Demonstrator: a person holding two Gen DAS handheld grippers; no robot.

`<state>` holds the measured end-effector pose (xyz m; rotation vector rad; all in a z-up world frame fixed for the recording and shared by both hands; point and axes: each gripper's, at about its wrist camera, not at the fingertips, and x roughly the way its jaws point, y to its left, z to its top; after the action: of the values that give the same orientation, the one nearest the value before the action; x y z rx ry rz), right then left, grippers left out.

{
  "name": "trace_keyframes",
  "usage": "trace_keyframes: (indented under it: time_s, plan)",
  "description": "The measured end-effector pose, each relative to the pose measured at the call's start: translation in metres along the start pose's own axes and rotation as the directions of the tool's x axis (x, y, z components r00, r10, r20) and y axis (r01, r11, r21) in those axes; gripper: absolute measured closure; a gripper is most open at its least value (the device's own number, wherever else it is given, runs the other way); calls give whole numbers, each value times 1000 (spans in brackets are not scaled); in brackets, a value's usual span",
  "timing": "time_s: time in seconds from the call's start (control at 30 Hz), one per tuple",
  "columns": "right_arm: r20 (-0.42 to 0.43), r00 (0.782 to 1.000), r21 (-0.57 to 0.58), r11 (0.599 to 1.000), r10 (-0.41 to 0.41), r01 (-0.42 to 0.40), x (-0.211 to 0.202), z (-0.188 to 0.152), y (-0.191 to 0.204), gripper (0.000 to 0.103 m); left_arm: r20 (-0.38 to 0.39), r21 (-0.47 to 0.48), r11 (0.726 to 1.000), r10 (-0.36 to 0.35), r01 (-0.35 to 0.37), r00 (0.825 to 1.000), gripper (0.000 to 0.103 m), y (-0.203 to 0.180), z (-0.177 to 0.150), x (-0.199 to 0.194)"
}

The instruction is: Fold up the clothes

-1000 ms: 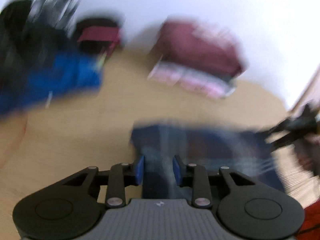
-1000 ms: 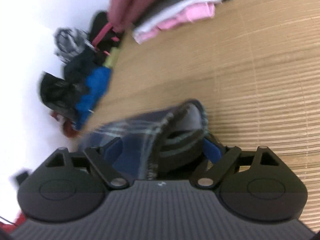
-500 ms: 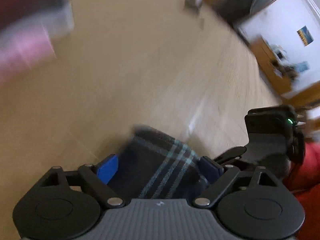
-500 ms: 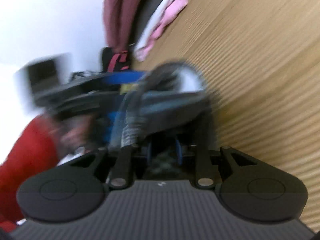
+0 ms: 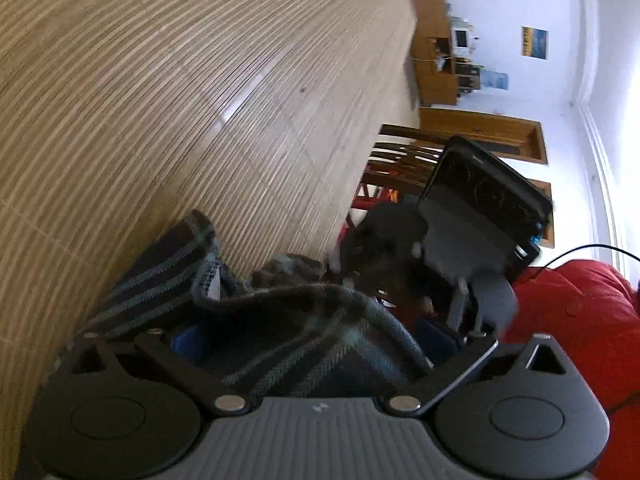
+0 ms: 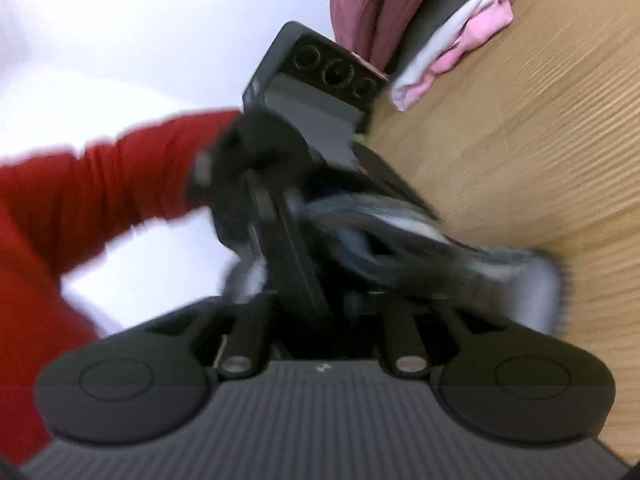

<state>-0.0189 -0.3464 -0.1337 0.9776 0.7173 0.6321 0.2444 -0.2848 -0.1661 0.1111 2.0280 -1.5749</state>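
Observation:
A dark blue plaid garment (image 5: 160, 272) lies bunched on the wooden table (image 5: 160, 80). My left gripper (image 5: 312, 340) has its jaws spread wide and still opening. The cloth is heaped loosely between its blue pads (image 5: 188, 344). Straight ahead in the left wrist view is the other tool's black housing (image 5: 480, 200), close to the far end of the cloth. In the blurred right wrist view the plaid garment (image 6: 400, 232) drapes over my right gripper (image 6: 340, 280). Its jaws are opening with cloth between them. Its pads are hidden behind the cloth and the left tool's housing (image 6: 312, 120).
A folded stack of maroon, grey, white and pink clothes (image 6: 440, 32) stands at the table's back by the white wall. A person's red sleeve (image 6: 100, 184) reaches in from the left. Wooden chairs (image 5: 400, 164) stand beyond the table edge.
The left gripper swung from facing the clothes piles to facing the right gripper, and its jaws spread wide around the plaid cloth. The right jaws narrowed on the cloth, then widened a little.

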Motion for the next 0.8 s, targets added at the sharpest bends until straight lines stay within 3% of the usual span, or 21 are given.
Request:
trace_keyframes:
  time_s: [0.03, 0.07, 0.1, 0.17, 0.23, 0.3, 0.4, 0.5, 0.6, 0.7, 0.8]
  plan:
    - [14, 999, -19, 999, -45, 45, -17, -4, -2, 42, 7, 3, 1000, 7, -7, 1000, 1, 3, 0, -2]
    - [32, 995, -37, 995, -90, 91, -35, -9, -4, 14, 14, 7, 1000, 15, -15, 1000, 1, 6, 1, -4]
    - [54, 990, -10, 991, -134, 135, -52, -13, -12, 9, 34, 2, 1000, 9, -9, 999, 2, 10, -3, -5]
    - [94, 968, 95, 970, -233, 225, -81, -20, -34, 8, 86, 5, 1000, 14, -14, 996, 3, 12, -6, -9]
    - [65, 959, 104, 957, -277, 269, -79, -27, -44, 8, 172, 24, 997, 72, -77, 983, 7, 5, -9, -20]
    - [48, 954, 63, 954, -297, 294, -77, -33, -46, 13, 314, 33, 992, 105, -122, 944, 7, -10, -28, -40]
    - [-3, 972, 124, 964, -235, 233, -56, -35, -48, 28, 475, 50, 989, 101, -141, 874, 7, -42, -72, -64]
    - [-51, 969, 177, 953, -240, 245, -51, -43, -38, 31, 559, 80, 967, 157, -241, 814, 6, -81, -129, -73]
    - [-104, 964, 292, 919, -245, 265, -54, -77, -27, 32, 594, 108, 931, 221, -348, 774, 6, -115, -182, -50]
    - [-106, 957, 393, 872, -271, 291, -53, -109, -14, 35, 582, 179, 880, 265, -439, 769, 5, -138, -229, -8]
    - [30, 957, 582, 784, -287, 217, -48, -126, -19, 35, 523, 240, 863, 271, -445, 808, 6, -138, -270, 32]
